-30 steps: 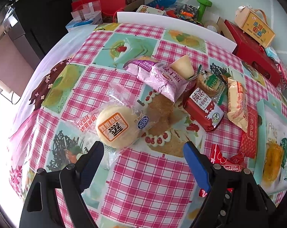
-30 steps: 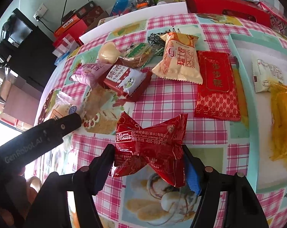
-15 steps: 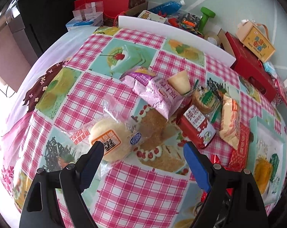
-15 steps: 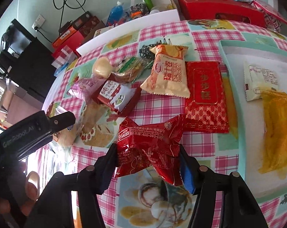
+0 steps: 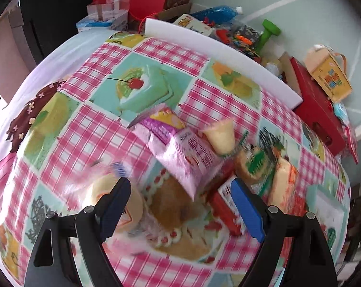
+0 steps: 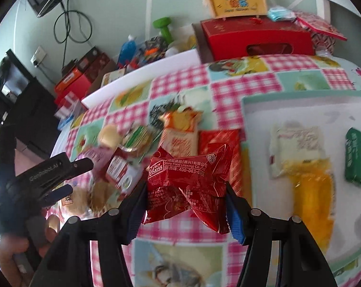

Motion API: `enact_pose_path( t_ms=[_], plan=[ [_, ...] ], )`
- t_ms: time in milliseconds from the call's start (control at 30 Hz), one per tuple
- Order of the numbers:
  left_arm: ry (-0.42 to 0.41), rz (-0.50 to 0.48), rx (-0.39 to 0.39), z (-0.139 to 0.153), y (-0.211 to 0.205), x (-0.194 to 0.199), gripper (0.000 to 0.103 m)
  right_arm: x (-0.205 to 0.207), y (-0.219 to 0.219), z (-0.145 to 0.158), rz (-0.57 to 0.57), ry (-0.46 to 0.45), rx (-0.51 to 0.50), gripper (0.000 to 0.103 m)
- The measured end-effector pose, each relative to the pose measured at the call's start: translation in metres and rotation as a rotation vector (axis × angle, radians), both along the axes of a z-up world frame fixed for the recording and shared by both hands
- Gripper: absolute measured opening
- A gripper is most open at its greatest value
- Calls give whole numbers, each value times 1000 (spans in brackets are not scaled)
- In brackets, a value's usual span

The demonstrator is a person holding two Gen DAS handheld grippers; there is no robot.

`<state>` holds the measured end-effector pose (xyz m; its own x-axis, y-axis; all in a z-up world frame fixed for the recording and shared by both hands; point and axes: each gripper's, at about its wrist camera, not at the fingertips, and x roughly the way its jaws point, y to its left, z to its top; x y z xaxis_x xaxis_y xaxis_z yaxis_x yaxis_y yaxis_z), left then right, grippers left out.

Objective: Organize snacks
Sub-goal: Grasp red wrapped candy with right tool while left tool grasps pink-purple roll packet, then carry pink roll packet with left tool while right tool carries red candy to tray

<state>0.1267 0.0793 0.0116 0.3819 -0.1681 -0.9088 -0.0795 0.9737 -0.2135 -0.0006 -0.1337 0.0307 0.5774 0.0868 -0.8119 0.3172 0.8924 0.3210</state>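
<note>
Here, two wrist views look down on a desk (image 5: 197,88) covered with a pink checked cloth printed with cakes.

The right hand-held gripper (image 6: 186,192) pinches a crumpled red packet (image 6: 192,179) between its two pads, holding it above the cloth. To the right of it lies a pale tray (image 6: 299,105) with a teal rim. In the tray lie a white packet (image 6: 297,143), a yellow packet (image 6: 311,191) touching its lower edge, and a green packet (image 6: 358,160) at the far right. Just beyond the held packet, a flat red pouch (image 6: 218,141) lies on the cloth beside the tray, with an orange packet (image 6: 180,131) touching its left side.

The left hand-held gripper (image 5: 180,205) hangs over the cloth with its jaws spread wide and nothing between them. Its left finger (image 5: 113,208) stands in front of a round bun (image 5: 132,203) in clear wrap, which is blurred. Beyond the gap lies a pink packet (image 5: 185,153), partly over a red-and-white packet (image 5: 225,198). A pale jelly cup (image 5: 221,134) lies tipped just right of the pink packet, near a green-labelled cake (image 5: 256,165).

In the right view, a hand (image 6: 10,251) grips the left tool at the lower left edge. Boxes, a blue bottle (image 5: 216,15) and a green dumbbell (image 5: 268,33) crowd the wall behind the desk.
</note>
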Motion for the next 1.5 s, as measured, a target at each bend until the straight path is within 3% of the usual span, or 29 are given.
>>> enact_pose_path(
  t_ms=[400,467,700,900,1133,1233,1500],
  plan=[
    [29,29,33,-17,-9,40,84,3,-19,-8,-17,16,2,63],
    [37,34,49,-19,-10,45,79,1,-21,-7,-17,13,5,63],
    [53,30,104,-30,-19,53,43,-3,-30,-4,-37,6,24,63],
    [33,30,91,-28,-22,31,40,-7,-37,-1,-55,-5,37,63],
    [-40,48,89,1,-24,5,39,-15,-46,8,-73,-36,54,63],
    [-93,24,88,22,-31,-2,39,-18,-50,16,-82,-58,57,63],
    [-174,-100,-4,65,-63,-30,39,-31,-71,30,-126,-86,41,63]
  ],
)
